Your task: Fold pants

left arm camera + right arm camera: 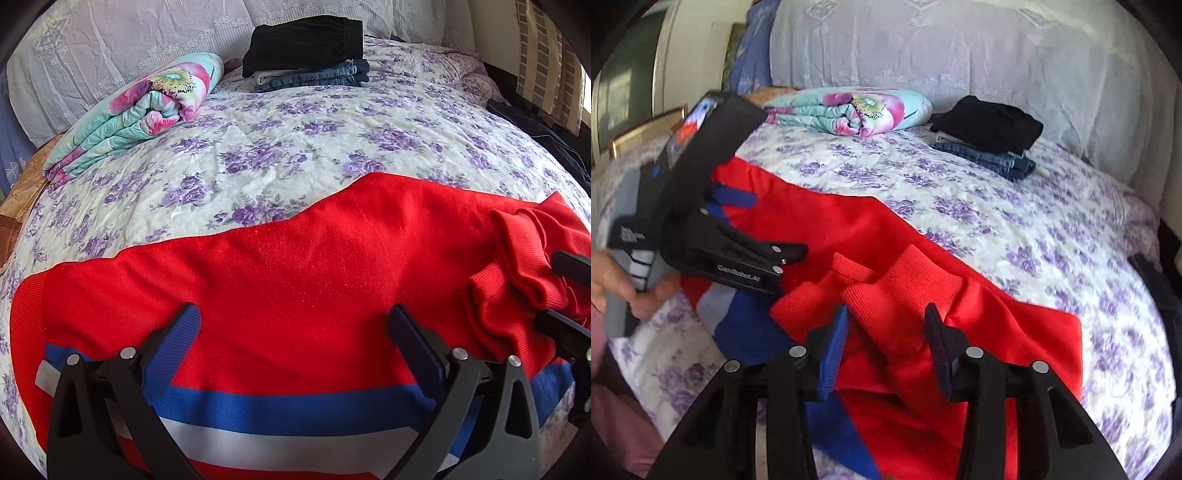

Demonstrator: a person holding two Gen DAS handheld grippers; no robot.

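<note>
Red track pants with blue and white side stripes lie flat across the near part of the floral bed; they also show in the right wrist view. My left gripper is open just above the red cloth, holding nothing. The ribbed red cuffs are bunched at the right. In the right wrist view my right gripper is open, with its jaws either side of the ribbed cuffs. The left gripper shows there at the left, in a hand.
A folded floral quilt lies at the back left of the bed. A stack of folded black pants on jeans sits at the back centre. Dark clothes lie at the bed's right edge. The lace-covered headboard is behind.
</note>
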